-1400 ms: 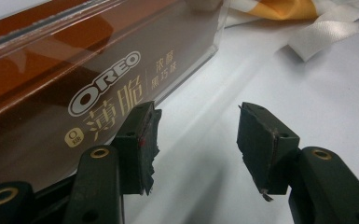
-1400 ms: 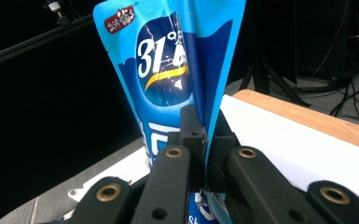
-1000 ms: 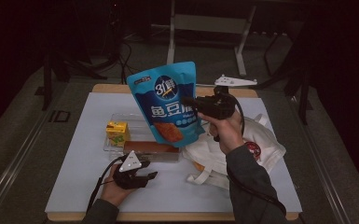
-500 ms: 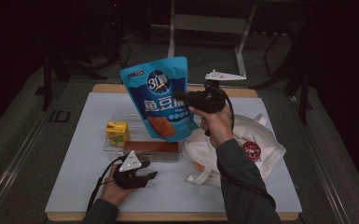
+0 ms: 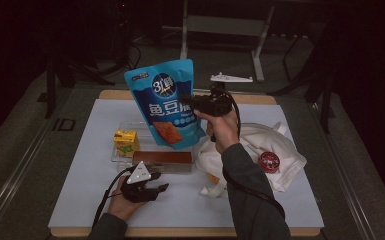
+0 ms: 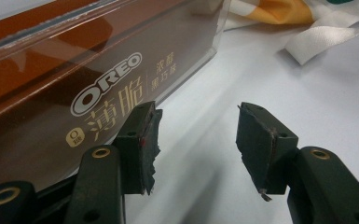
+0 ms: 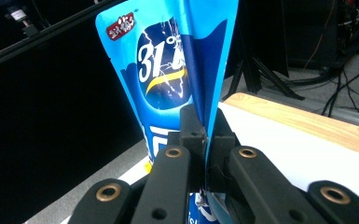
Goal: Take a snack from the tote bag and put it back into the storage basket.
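Since the earlier frames, the pouch (image 5: 167, 105) has been carried left and a little away from the person by the right gripper (image 5: 192, 102); the left gripper (image 5: 152, 187) has not shifted.

Nearest, the left gripper is rested on the white mat (image 5: 80, 200) near the front edge, jaws part open with nothing between them. In the left gripper view its left pad (image 6: 144, 140) is seen just beside the Oreo box (image 6: 74, 84); contact cannot be told. Bare mat is seen between and ahead of the jaws, up to a bag strap (image 6: 326, 39).

Next out, the Oreo box (image 5: 162, 160) is laid along the front of a clear tray (image 5: 120, 157), with a yellow carton (image 5: 125, 141) at the tray's left end. To the right, a white bag (image 5: 275, 155) is spread toward the mat's right edge, with a red disc (image 5: 269, 160) on it.

Further, the pouch is held upright in the air above the tray, pinched at its right edge by the right gripper (image 7: 204, 135), jaws clamped tight on the edge. Open mat is left on the left side and at the far strip before the wooden table edge (image 5: 260, 98).
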